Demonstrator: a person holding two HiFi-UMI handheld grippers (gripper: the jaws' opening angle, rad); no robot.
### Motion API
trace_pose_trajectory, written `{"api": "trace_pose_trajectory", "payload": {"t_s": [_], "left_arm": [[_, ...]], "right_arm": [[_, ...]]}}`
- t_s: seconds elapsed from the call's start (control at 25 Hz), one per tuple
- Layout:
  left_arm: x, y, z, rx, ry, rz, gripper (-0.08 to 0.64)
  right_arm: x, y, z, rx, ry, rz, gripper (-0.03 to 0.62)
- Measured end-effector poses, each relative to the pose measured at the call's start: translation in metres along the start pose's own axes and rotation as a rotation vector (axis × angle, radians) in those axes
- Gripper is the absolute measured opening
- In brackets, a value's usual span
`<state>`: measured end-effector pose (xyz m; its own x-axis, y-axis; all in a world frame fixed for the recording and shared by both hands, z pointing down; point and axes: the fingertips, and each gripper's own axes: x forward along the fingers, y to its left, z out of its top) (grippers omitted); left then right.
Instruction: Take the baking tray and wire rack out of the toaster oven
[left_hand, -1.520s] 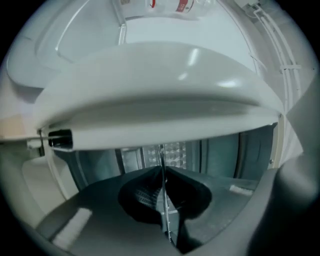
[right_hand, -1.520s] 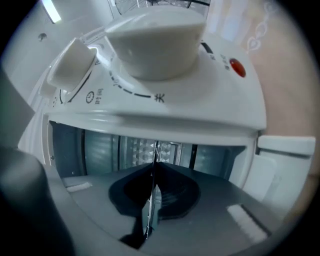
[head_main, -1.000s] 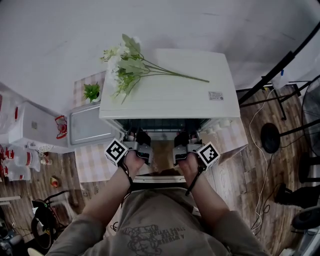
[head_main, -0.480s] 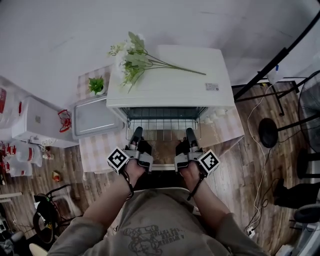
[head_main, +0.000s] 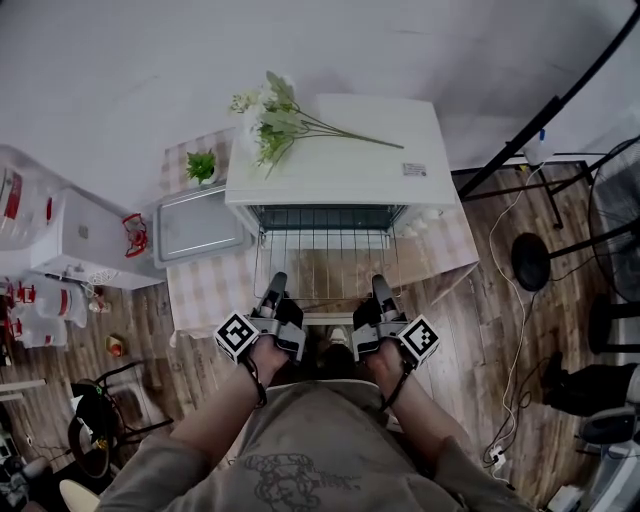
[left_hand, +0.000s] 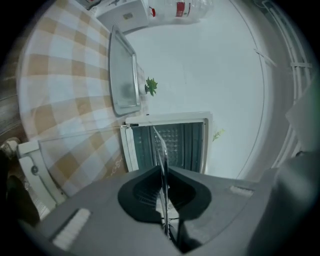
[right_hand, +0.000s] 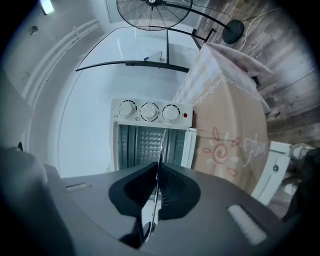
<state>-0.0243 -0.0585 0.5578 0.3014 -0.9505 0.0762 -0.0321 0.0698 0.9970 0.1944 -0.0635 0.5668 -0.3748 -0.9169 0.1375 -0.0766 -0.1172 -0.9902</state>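
Head view: wire rack (head_main: 325, 262) hung almost clear of the toaster oven (head_main: 340, 165), its far edge at the oven's mouth.

The left tool (head_main: 274, 285) and right tool (head_main: 381, 287) were each clamped on the rack's thin front wire, well apart. That looked right for a light, stiff, slick metal grid likely to tip or slip if held at one point. The baking tray (head_main: 197, 222) lay out on the checked desk (head_main: 205, 295), left of the oven. A second earlier both tools were at the oven's mouth with the rack barely showing. Since then they had drawn it back toward the person.
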Motion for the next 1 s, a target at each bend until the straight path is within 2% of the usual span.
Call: {"api": "trace_pose_trajectory", "payload": {"t_s": [0.48, 1.0], "left_arm": [[-0.037, -0.058, -0.022, -0.006, 0.076, -0.052, 0.002], [-0.070, -0.053, -0.030, -0.023, 0.040, -0.033, 0.002]], "right_arm": [[-0.043, 0.053, -0.007, 0.037, 0.038, 0.001, 0.025], [-0.063, 0.053, -0.020, 0.038, 0.131, -0.042, 0.025]]}}
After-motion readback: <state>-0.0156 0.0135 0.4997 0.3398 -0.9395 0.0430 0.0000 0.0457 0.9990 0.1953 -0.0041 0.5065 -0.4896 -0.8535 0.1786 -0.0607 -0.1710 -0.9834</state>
